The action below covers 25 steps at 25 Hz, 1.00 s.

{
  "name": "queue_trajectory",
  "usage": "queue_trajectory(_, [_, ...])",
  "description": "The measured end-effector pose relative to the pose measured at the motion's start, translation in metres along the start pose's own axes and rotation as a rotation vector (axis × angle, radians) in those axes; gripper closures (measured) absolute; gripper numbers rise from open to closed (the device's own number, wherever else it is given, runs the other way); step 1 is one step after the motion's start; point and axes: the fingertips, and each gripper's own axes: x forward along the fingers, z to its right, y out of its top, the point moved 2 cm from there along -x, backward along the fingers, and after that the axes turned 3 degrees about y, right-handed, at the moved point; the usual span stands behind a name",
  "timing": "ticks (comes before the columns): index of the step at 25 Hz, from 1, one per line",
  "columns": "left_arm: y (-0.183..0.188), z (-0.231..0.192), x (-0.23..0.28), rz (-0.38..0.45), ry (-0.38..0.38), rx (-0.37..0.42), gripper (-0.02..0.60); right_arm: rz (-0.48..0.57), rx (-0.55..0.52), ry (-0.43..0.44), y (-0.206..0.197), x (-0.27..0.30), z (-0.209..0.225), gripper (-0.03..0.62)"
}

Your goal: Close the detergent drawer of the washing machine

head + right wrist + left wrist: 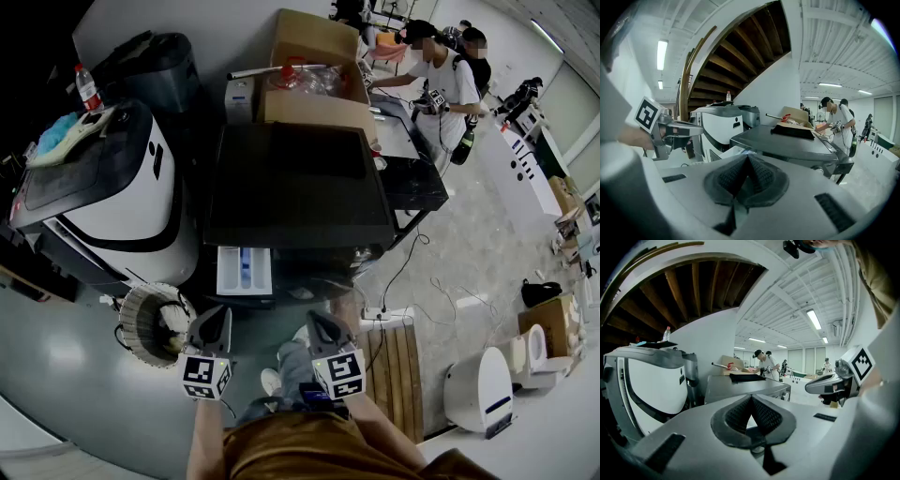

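The washing machine is a dark grey box in the middle of the head view. Its white detergent drawer, with blue inserts, sticks out of the front toward me. My left gripper hangs just below the drawer's front, apart from it, jaws shut and empty. My right gripper is level with it, to the right of the drawer, also shut and empty. In the left gripper view the closed gripper points at the washing machine. In the right gripper view the closed gripper faces the washing machine.
A white and black machine stands left of the washer, with a round basket on the floor before it. A power strip with cables and a wooden pallet lie at the right. A cardboard box and people are behind.
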Motion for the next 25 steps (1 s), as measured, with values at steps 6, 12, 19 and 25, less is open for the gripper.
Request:
queue_trajectory(6, [-0.006,-0.003,0.002,-0.016,0.004,-0.015,0.558,0.001,-0.002,0.001,-0.001,0.006,0.002,0.582])
queue_trajectory(12, [-0.010,-0.005,0.006,-0.027,0.008,-0.039,0.558,0.002,0.012,0.012,-0.003,0.008,0.005,0.582])
queue_trajectory(19, [-0.036,-0.010,0.015,-0.076,0.014,-0.104,0.558,-0.026,0.030,0.036,-0.016,0.016,0.009,0.582])
queue_trajectory(25, [-0.067,-0.022,0.027,-0.133,0.039,-0.163,0.558,-0.062,0.044,0.041,-0.029,0.027,0.016,0.582])
